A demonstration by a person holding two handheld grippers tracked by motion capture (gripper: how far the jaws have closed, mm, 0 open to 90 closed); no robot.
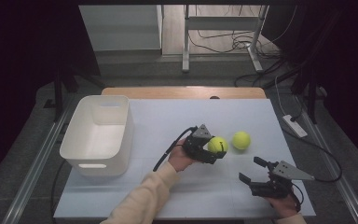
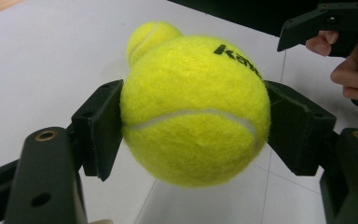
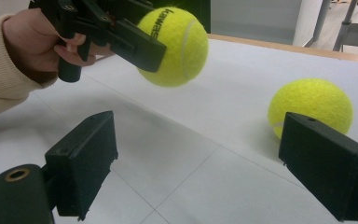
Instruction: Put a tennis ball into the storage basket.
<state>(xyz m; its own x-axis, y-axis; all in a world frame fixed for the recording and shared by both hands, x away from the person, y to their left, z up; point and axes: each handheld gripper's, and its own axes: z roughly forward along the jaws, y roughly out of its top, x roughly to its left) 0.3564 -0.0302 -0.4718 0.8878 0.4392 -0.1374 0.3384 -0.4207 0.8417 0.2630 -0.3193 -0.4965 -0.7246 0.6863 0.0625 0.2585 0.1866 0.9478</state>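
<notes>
Left gripper view: your left gripper clamps the tennis ball off-centre, clear of the desk; it may squirt free short of the white bin. Right gripper jaws stand wide, empty.

Held tennis ball: bright yellow-green felt, white curved seam, black lettering. Second tennis ball: same yellow-green. Left gripper and right gripper: black jaws, grey plates. Bin: plain white. Table: pale white-blue, thin grid lines, wood edge. Sleeve: cream.
</notes>
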